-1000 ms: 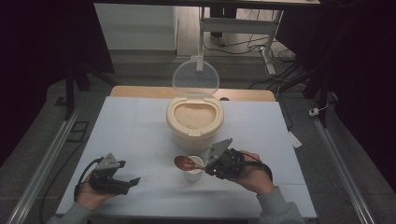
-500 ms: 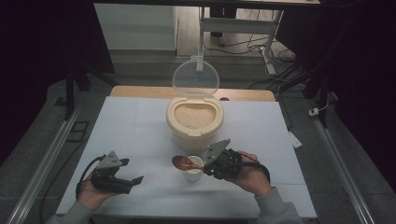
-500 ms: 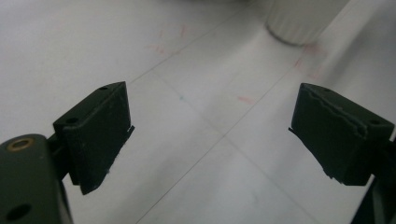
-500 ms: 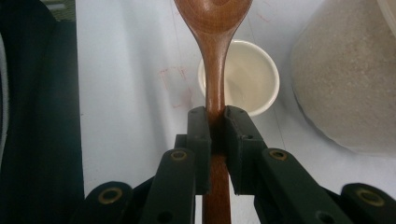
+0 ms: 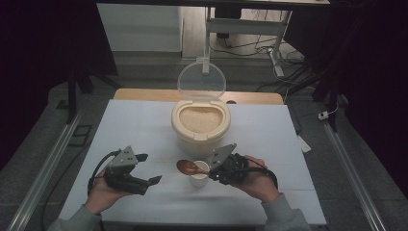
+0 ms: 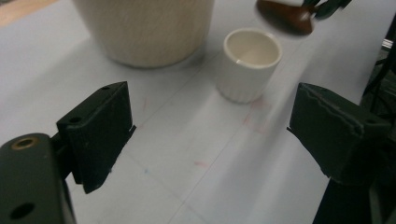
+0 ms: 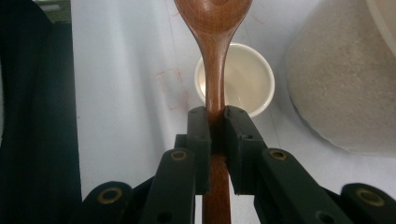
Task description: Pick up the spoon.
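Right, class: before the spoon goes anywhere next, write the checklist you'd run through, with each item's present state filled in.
1. Right gripper shut firmly on the spoon handle: ok.
2. Spoon bowl over or beside the cup: ok in the high view.
3. Cup upright and apart from the rice bin: ok.
4. Bin lid open, rice reachable: ok.
5. Rice on the spoon: cannot tell.
6. Left gripper open, holding nothing, away from the cup: ok.

On the table the rice tub stands mid-way back, lid upright behind it. The cup sits just before the tub. The spoon hangs over the cup, between the left gripper and right gripper.
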Demonstrator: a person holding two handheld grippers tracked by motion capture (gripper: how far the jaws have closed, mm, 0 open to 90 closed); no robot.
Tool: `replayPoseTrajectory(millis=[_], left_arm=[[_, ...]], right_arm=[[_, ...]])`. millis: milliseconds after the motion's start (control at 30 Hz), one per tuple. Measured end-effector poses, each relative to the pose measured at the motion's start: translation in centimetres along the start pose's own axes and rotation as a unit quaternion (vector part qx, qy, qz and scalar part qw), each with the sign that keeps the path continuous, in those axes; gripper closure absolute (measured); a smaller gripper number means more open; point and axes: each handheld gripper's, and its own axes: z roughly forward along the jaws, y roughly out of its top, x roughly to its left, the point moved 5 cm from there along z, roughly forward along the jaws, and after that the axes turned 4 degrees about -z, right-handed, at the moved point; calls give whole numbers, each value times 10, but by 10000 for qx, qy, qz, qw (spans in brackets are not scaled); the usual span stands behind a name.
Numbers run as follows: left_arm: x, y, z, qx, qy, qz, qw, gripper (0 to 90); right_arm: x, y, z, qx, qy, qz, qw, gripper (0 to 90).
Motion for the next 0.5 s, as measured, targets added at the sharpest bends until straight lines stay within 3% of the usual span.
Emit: replayPoseTrajectory(millis=[200,500], left_arm=[[-11,17,5,4,-114,246,9996,136],[-20,24,9,39,-185,443,9988,148]], right_arm=[[1,5,1,-27,-19,-49,10000,808],[3,8,5,26,-26,-105,9999,808]])
